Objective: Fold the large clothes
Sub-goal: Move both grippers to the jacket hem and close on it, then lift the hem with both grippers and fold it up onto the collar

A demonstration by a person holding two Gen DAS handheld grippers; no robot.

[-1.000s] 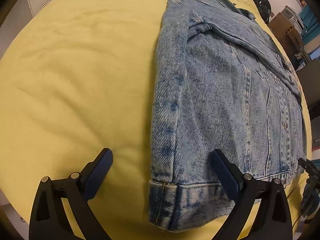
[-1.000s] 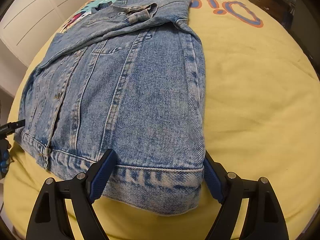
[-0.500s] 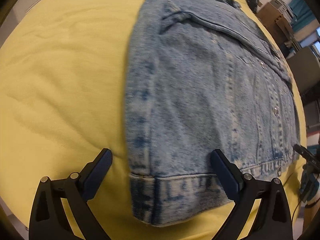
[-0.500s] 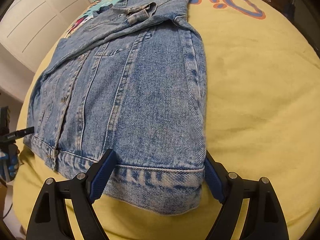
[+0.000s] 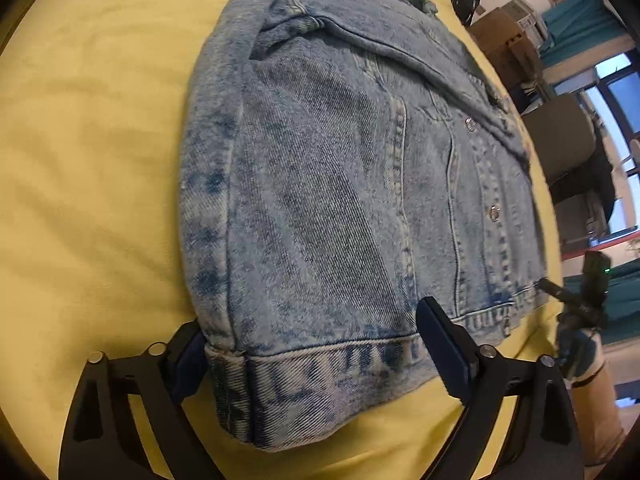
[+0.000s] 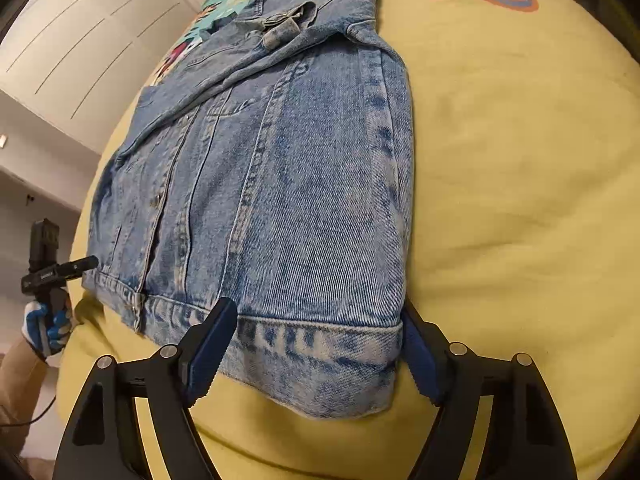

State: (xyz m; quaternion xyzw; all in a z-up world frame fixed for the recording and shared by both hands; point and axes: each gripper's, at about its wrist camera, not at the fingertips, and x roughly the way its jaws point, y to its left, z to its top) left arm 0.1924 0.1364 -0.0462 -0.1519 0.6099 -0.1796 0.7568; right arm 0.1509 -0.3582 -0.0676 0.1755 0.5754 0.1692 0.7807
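A light blue denim jacket (image 5: 360, 200) lies flat on a yellow bed cover (image 5: 88, 160), sleeves folded in, buttons up. My left gripper (image 5: 316, 356) is open, its jaws astride the jacket's near left hem corner. In the right wrist view the jacket (image 6: 280, 200) shows from the other side. My right gripper (image 6: 316, 344) is open, its jaws astride the near right hem corner. Each gripper shows small in the other's view: the right one (image 5: 560, 292) and the left one (image 6: 76, 266).
The yellow cover (image 6: 520, 200) has printed letters at the far end. White cupboard doors (image 6: 72, 32) stand left of the bed. Cardboard boxes (image 5: 504, 40), a dark chair (image 5: 568, 148) and a window lie beyond the bed's right side.
My left gripper has moved forward and right, so the hem corner now sits between its jaws. My right gripper stays around its corner and has edged closer.
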